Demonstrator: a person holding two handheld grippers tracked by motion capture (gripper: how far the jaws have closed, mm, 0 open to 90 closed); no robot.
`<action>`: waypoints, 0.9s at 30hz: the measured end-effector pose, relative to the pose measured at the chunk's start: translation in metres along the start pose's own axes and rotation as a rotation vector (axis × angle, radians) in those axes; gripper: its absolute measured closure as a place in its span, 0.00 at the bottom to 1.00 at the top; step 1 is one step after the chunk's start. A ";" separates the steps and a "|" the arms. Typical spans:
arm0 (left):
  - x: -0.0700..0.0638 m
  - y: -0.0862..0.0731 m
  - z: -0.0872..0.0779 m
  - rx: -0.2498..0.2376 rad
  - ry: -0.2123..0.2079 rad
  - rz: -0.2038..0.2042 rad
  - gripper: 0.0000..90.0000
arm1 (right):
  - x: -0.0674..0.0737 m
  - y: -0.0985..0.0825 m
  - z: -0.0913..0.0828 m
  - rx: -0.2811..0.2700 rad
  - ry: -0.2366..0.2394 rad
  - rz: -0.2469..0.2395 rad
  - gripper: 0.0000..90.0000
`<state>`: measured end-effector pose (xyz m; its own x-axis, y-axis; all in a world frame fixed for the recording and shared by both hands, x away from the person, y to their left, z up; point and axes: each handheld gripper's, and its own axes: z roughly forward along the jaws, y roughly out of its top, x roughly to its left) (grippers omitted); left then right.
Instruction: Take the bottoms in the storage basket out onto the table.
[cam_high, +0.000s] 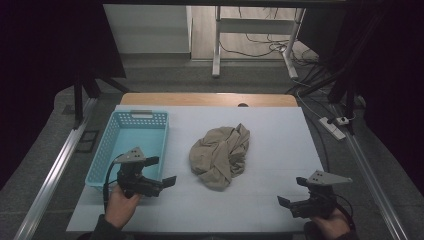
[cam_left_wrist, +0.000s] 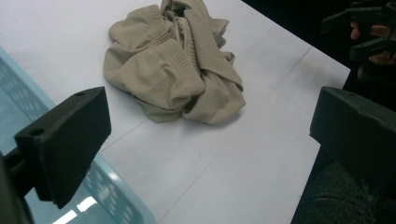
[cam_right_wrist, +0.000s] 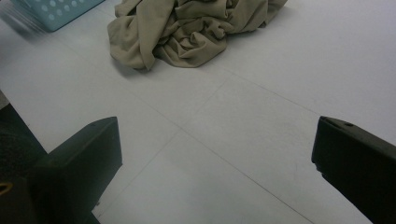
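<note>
Honestly, nothing is gripped yet: the left hand-held gripper (cam_high: 164, 171) and the right hand-held gripper (cam_high: 291, 191) both have their jaws spread wide and empty. The crumpled beige garment (cam_high: 220, 155) lies heaped on the worktop (cam_high: 280, 145), ahead of and between them, apart from both. The light blue basket (cam_high: 131, 142) sits just beside the left one. I'd worry a pinch catches only a loose fold, so the heap unravels, drags across the worktop, or snags the basket rim.
</note>
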<state>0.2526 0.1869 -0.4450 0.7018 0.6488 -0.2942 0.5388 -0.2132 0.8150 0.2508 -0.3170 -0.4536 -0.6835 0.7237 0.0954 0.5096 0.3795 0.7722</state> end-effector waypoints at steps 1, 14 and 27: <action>0.000 -0.001 -0.002 0.000 0.000 -0.001 0.00 | 0.000 0.000 0.000 0.000 0.000 0.000 0.02; 0.001 -0.013 -0.014 -0.012 0.008 -0.029 0.00 | 0.000 0.000 0.000 0.004 -0.001 -0.002 0.02; 0.000 -0.023 -0.024 -0.016 0.035 -0.031 0.00 | 0.000 0.000 0.000 0.006 -0.001 0.000 0.02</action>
<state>0.2290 0.2093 -0.4516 0.6679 0.6803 -0.3017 0.5522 -0.1812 0.8138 0.2512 -0.3166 -0.4537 -0.6829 0.7244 0.0942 0.5123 0.3830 0.7687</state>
